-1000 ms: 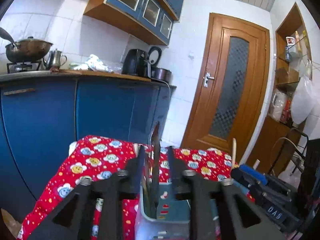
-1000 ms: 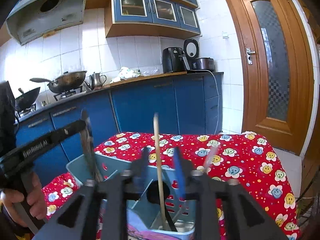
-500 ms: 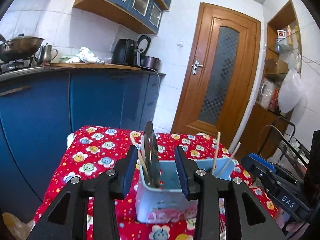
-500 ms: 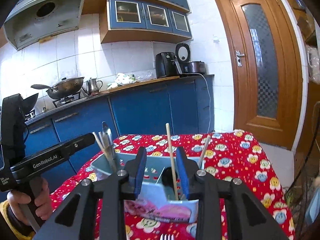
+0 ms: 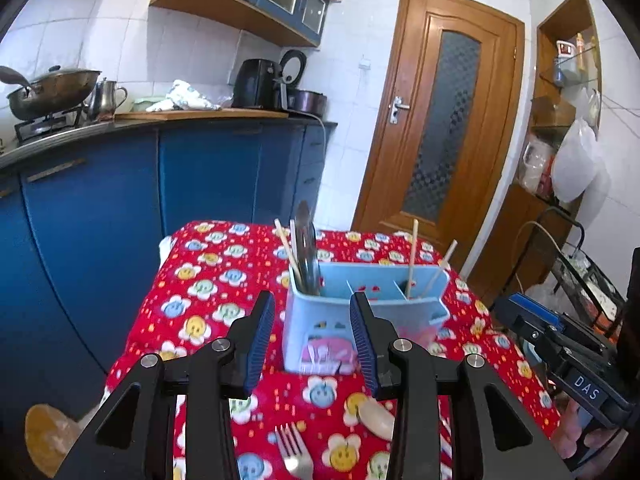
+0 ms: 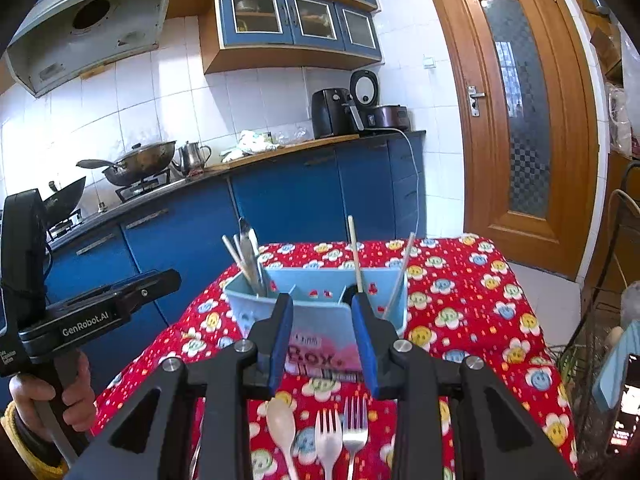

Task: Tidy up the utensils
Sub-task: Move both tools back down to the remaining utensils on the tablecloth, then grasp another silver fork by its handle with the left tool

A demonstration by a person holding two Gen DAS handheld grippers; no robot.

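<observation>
Two forks [image 6: 338, 436] and a spoon [image 6: 282, 424] lie at the near edge of a red flowered tablecloth [image 6: 472, 304], just before a blue caddy [image 6: 320, 312] holding a knife [image 5: 306, 256] and chopsticks [image 6: 355, 256]. Bare cloth stays free either side. Both grippers, left [image 5: 312, 336] and right [image 6: 322, 336], point slightly downward, jaws partly apart and empty.

Table, red flowered cloth [image 6: 460, 304]: blue caddy [image 6: 320, 328], spoon [image 6: 282, 420], two forks [image 6: 340, 424].

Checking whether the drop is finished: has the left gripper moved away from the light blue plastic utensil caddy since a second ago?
Yes. The left gripper has backed off; the light blue plastic utensil caddy now stands farther ahead on the red cloth.
</observation>
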